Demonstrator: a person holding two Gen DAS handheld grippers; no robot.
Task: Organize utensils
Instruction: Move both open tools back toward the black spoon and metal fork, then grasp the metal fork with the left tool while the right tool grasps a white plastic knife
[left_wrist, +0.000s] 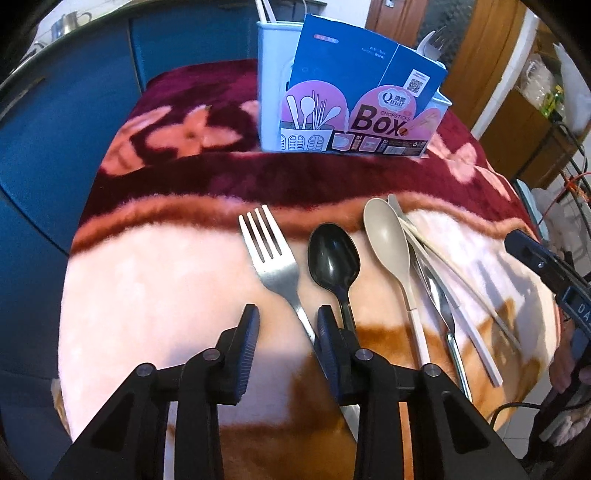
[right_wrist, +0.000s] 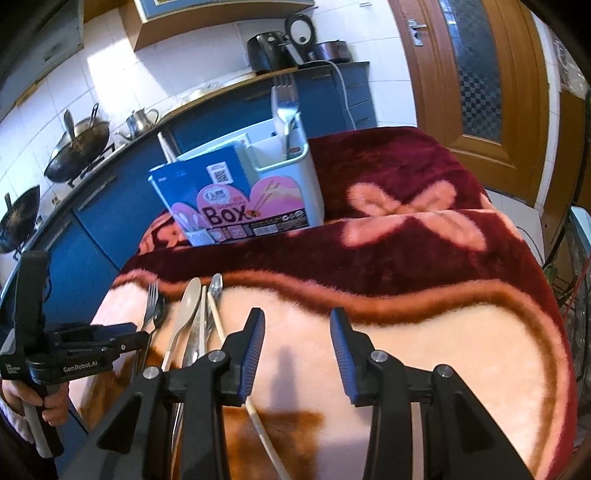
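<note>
Left gripper (left_wrist: 284, 325), released, straddles the steel fork (left_wrist: 271, 254) handle on a plush floral blanket (left_wrist: 147, 280); the chopsticks box (left_wrist: 354, 96) stands beyond. Right gripper (right_wrist: 297, 332), released, hovers over blanket beside a chopstick (right_wrist: 218, 321); kitchen worktop (right_wrist: 207, 92) with wok (right_wrist: 79, 147) behind.

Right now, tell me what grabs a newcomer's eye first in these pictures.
The white utensil holder with its blue "Box" card stands at the far end of the maroon-and-pink floral blanket. Nearer, a steel fork, black plastic spoon and beige spoon lie side by side, ahead of the open left gripper.
</note>
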